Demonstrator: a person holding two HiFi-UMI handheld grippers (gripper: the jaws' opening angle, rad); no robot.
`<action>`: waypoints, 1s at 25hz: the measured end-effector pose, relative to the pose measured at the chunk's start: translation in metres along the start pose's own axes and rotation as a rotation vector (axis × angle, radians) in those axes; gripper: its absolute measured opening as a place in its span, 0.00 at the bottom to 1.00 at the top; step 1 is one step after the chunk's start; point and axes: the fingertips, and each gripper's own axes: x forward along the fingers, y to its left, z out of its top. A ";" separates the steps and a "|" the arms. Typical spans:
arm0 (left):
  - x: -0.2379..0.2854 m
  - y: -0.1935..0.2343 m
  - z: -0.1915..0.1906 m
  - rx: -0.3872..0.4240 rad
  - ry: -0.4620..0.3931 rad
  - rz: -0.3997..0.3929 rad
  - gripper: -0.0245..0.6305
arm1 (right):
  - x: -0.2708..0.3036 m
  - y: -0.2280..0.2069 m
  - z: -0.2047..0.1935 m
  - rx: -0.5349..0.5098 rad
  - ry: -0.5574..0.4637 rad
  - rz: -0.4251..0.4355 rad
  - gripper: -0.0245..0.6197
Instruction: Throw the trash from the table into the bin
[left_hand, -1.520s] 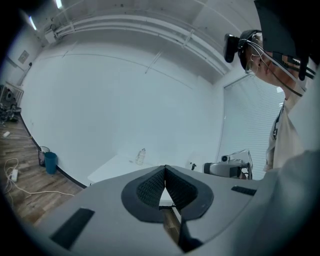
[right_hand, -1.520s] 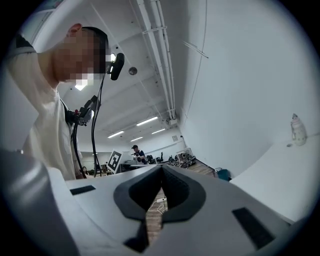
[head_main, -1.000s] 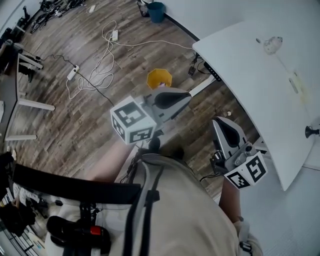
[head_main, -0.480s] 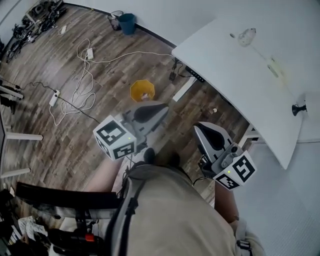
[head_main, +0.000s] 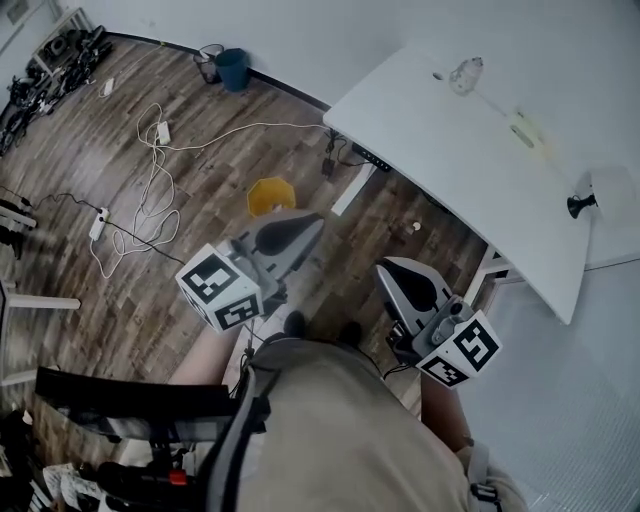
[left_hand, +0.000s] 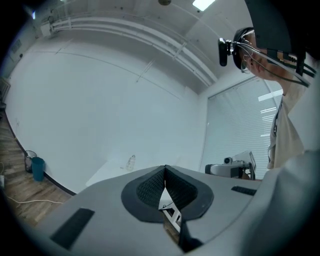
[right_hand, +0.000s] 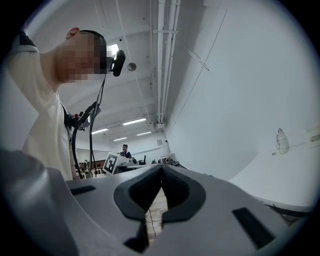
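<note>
Trash on table; we hold both grippers shut, empty.
Bottle (head_main: 465, 72) and yellowish scrap (head_main: 520, 131) sit on the table (head_main: 430, 130) at our 1 o'clock; yellow bin (head_main: 270, 195) at 11, just beyond left gripper (head_main: 312, 222); right gripper (head_main: 386, 270) at 4 from it.

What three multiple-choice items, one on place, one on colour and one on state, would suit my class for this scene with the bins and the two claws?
1. Where is the yellow bin relative to the white table?
A on top of it
B on the wood floor beside it
C held in a claw

2. What colour is the bucket by the wall?
A red
B white
C blue

3. How are the left claw and right claw?
A both shut, empty
B both wide open
C left shut on a bottle

Key:
1 B, it stands on the planks, clear of the table's edge.
2 C, its body is blue.
3 A, each gripper view shows pads together with nothing between.
</note>
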 end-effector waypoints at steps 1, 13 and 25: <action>0.002 -0.002 0.004 0.003 -0.009 0.001 0.06 | -0.003 -0.001 0.003 -0.001 -0.005 0.000 0.06; 0.019 -0.064 0.006 0.069 0.008 -0.016 0.06 | -0.061 0.006 0.017 0.004 -0.052 0.000 0.06; 0.011 -0.059 0.009 0.076 0.029 0.054 0.06 | -0.049 0.008 0.020 0.014 -0.013 0.079 0.06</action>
